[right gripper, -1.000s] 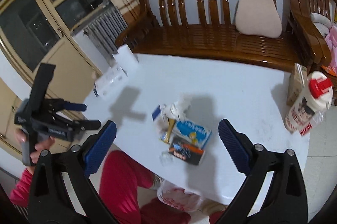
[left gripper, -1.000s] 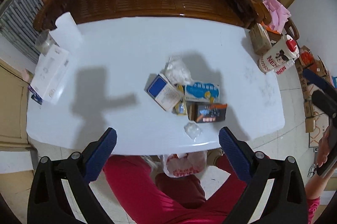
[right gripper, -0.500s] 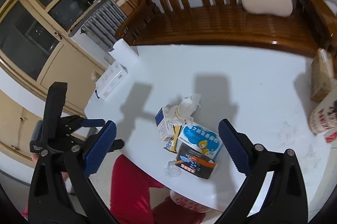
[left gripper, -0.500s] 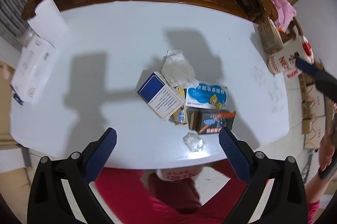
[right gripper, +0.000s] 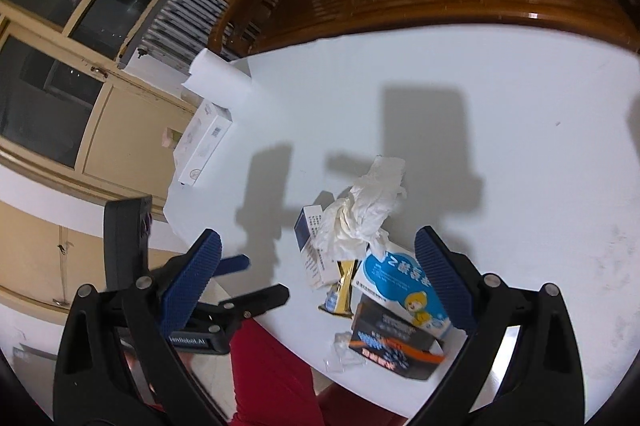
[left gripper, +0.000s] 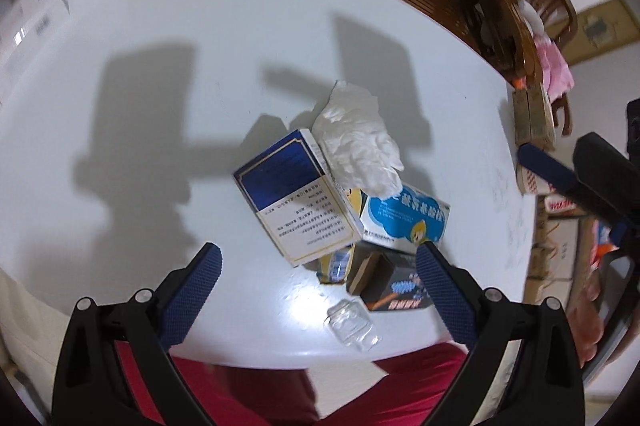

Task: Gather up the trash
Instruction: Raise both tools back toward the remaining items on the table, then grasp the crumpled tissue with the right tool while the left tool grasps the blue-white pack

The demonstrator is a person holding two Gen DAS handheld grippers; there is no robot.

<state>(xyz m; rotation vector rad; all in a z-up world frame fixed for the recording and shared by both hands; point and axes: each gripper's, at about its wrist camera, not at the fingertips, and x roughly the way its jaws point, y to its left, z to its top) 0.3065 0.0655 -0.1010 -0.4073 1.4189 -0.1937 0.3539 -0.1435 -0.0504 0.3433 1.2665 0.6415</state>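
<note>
On the white counter [left gripper: 200,38], near its front edge, the trash lies in one heap: a crumpled tissue [left gripper: 358,142], a blue-and-white box [left gripper: 298,200], a light blue carton [left gripper: 404,220], a dark box [left gripper: 390,286] and a clear plastic piece [left gripper: 352,322]. Compared with one second ago, both tools have come lower and closer, so the heap fills more of each view. The left tool [left gripper: 316,296] and the right tool [right gripper: 316,280] are both spread wide and hold nothing. I judge the first grasp is near, but nothing is collected yet.
</note>
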